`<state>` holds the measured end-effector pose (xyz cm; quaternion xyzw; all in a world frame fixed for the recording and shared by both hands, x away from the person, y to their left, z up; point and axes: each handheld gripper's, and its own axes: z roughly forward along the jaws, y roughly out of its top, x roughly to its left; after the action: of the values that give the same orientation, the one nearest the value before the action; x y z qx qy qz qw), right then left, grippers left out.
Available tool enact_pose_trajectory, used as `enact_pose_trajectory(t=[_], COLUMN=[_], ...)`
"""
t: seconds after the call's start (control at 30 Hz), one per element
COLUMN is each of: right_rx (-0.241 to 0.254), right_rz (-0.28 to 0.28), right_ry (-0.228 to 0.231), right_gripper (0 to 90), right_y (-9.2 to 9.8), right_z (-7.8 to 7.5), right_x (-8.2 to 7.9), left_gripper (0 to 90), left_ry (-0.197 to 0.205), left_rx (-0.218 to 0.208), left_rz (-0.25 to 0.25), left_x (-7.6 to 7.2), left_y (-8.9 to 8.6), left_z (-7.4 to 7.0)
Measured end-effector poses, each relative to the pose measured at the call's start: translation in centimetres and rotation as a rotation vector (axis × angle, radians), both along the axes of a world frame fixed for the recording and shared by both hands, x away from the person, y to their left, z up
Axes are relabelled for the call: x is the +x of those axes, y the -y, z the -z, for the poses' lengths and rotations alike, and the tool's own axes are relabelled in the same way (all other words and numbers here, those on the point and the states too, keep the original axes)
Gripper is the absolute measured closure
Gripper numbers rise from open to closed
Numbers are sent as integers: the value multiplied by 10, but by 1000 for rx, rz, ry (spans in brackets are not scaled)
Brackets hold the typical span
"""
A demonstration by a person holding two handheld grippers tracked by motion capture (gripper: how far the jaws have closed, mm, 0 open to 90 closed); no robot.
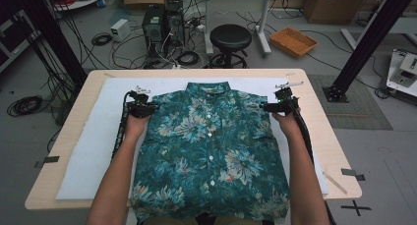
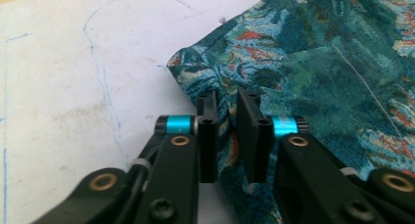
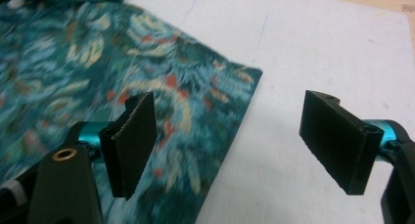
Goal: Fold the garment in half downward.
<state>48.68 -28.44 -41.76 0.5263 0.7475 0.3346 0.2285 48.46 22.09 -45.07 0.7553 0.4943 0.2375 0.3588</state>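
Note:
A teal shirt [image 1: 211, 141] with a floral print lies flat and buttoned on a white sheet [image 1: 93, 151], collar toward the far edge. My left gripper [image 1: 147, 108] sits at the shirt's left shoulder. In the left gripper view its jaws [image 2: 227, 99] stand close together with a fold of the sleeve edge [image 2: 195, 67] pinched between the pads. My right gripper [image 1: 268, 107] is at the opposite sleeve, pointing inward. In the right gripper view it [image 3: 230, 104] stands wide open: one pad hovers over the shirt [image 3: 73, 53], the other over bare sheet, with the sleeve's edge [image 3: 244, 87] between them.
The sheet covers most of a wooden table [image 1: 324, 141]. A strip of tape [image 1: 353, 172] is stuck at the table's right front corner. Beyond the far edge stand a black stool [image 1: 230, 38], computer towers [image 1: 162, 21] amid floor cables, and an orange basket [image 1: 293, 41].

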Motion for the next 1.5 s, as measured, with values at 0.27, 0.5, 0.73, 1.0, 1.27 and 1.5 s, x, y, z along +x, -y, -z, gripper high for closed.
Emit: enact_pose_trajectory(t=[0.27, 0.5, 0.73, 1.0, 1.27, 1.5], right_rx=[32, 6, -44, -15, 12, 48], right_rz=[65, 51, 9, -44, -100, -140], right_ry=[-43, -54, -41, 46, 106, 133], right_gripper=[398, 696, 892, 892, 892, 892], right_y=[-4, -12, -22, -17, -8, -3], right_z=[22, 26, 23, -2, -17, -21], right_x=[24, 24, 18, -3, -36, -68], left_gripper=[847, 851, 870, 870, 870, 870], left_ry=[-12, -14, -24, 34, 67, 73], left_rx=[-40, -40, -100, -222, -294, -345], left_rz=[-34, -42, -70, -27, 46, 99], left_x=[0, -1, -6, -27, -59, -88], left_y=[1, 1, -2, -14, -20, -23], left_z=[1, 1, -3, -29, -43, -43])
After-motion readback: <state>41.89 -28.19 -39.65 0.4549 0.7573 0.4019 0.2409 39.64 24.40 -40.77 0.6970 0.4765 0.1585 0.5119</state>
